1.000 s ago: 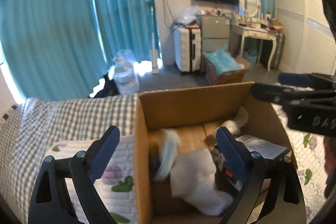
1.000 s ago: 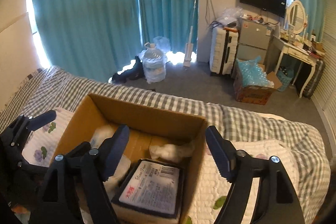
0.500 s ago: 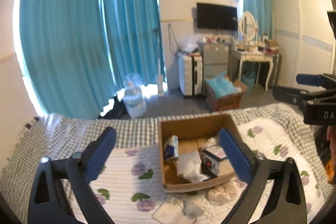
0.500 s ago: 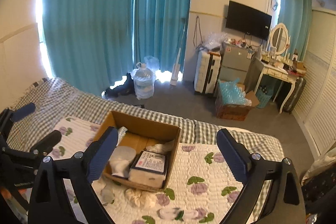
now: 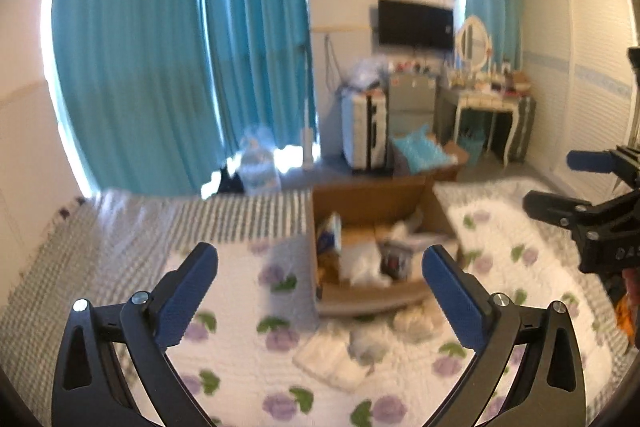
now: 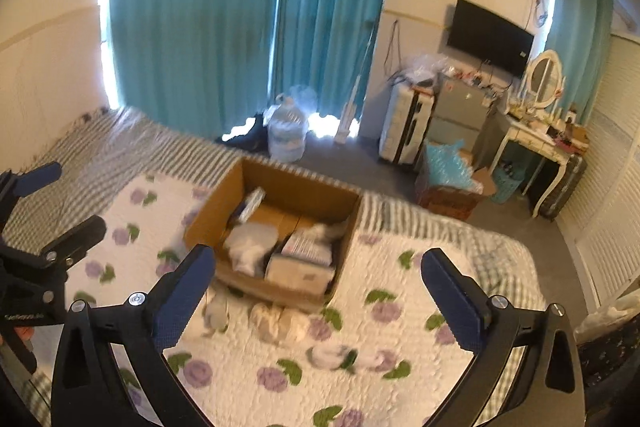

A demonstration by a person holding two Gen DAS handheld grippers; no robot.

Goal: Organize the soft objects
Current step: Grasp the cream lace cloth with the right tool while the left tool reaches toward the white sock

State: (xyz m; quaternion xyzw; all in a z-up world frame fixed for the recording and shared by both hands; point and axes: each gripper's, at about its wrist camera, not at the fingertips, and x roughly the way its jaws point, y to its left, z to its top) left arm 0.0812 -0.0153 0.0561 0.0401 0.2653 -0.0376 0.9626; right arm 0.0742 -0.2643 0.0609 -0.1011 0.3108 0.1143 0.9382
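An open cardboard box (image 6: 294, 189) stands on the flowered quilt (image 6: 256, 379) of the bed and holds white soft items (image 6: 250, 247) and a printed carton (image 6: 306, 259); the box also shows in the left wrist view (image 5: 360, 301). Several pale soft bundles (image 6: 280, 319) lie on the quilt in front of it, also in the left wrist view (image 5: 336, 351). My left gripper (image 5: 320, 267) is open and empty, high above the bed. My right gripper (image 6: 318, 269) is open and empty, likewise held well back from the box.
Teal curtains (image 6: 248, 11) hang behind the bed. A water jug (image 6: 286, 135), a white suitcase (image 6: 404, 123), a box of blue wrap (image 6: 448, 171) and a dressing table (image 6: 540, 143) stand on the floor beyond. A grey checked blanket (image 6: 100, 155) covers the bed's far edge.
Both grippers have pulled up and back from over the box. The whole bed and the bundles in front of the box have come into view. Both stay open.
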